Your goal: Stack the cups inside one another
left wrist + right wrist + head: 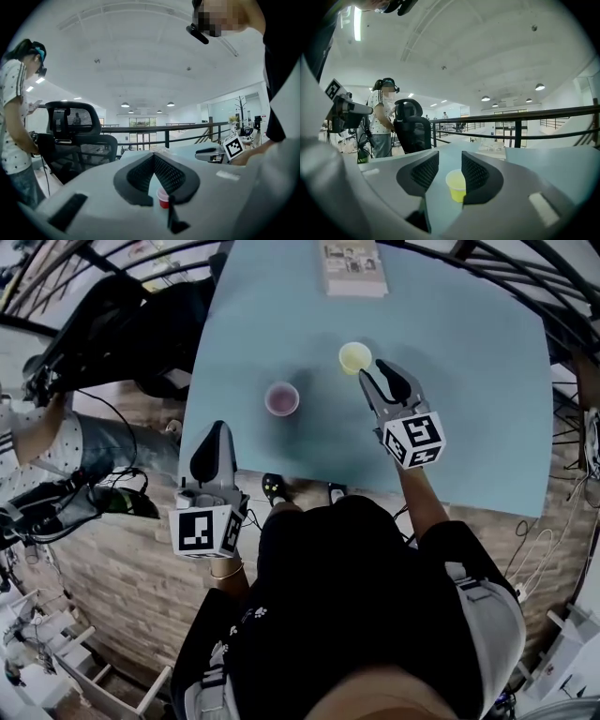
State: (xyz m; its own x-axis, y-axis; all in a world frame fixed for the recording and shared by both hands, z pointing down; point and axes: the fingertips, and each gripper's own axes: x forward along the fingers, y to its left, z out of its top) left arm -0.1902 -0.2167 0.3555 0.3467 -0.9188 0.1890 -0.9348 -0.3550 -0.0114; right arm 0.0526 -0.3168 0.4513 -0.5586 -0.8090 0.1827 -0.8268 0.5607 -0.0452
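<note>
A yellow cup point(355, 357) stands upright on the light blue table point(469, 409), with a pink-red cup point(282, 398) to its left and a bit nearer. My right gripper point(377, 371) is open just short of the yellow cup. In the right gripper view the yellow cup point(457, 185) shows in the gap of that gripper point(450, 157), close to the right finger and clear of the left one. My left gripper point(216, 427) hangs at the table's near left edge with its tips together and holds nothing. The left gripper point(153, 155) view shows the red cup point(162, 198) well ahead of it.
A flat printed box point(353, 266) lies at the table's far edge. A person in a dotted shirt point(42, 442) stands left of the table beside a black office chair point(141, 324) and floor cables. Railings run round the back.
</note>
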